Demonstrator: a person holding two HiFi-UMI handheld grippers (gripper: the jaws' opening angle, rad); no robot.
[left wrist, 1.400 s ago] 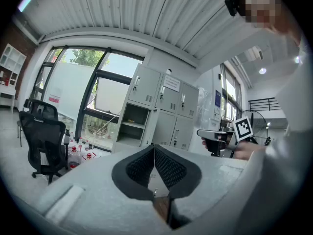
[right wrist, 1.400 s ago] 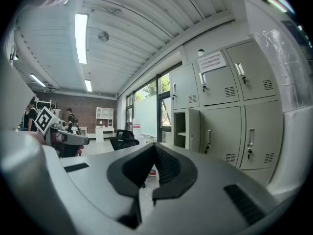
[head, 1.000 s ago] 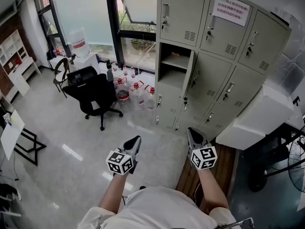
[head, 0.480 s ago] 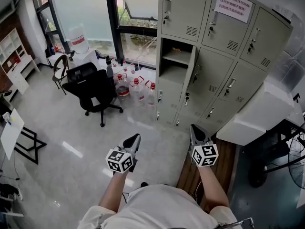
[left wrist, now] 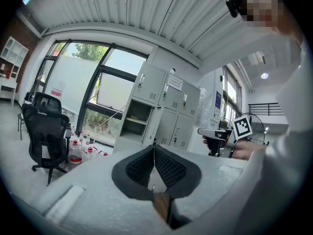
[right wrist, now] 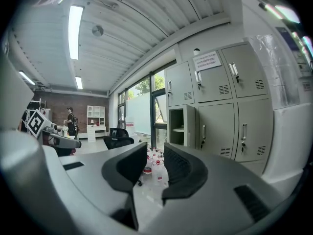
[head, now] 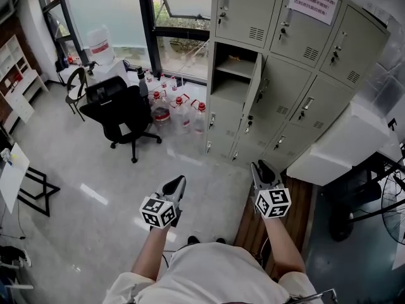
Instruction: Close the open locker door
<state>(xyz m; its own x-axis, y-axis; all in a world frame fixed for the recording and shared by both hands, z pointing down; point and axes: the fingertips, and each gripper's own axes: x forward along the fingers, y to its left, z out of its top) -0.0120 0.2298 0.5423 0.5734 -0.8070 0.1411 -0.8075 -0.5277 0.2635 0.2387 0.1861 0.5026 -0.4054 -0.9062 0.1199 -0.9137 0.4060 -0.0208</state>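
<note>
Locker door point(head: 251, 87) hangs open, still unreached; left claw point(head: 180, 182) closed, right claw point(head: 260, 167) just opened wide, empty; next, probably approach and push.

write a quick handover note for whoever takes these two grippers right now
Left gripper: jaws together, empty.
Right gripper: jaws apart, have just been opening, nothing between them.
Open locker door: leftmost column of the locker bank, second row from the top. It stands out at the right edge of its compartment, across open floor from both grippers.
Done: nothing on the door yet; it is untouched.
Left: walk up, then probably push the door shut.
</note>
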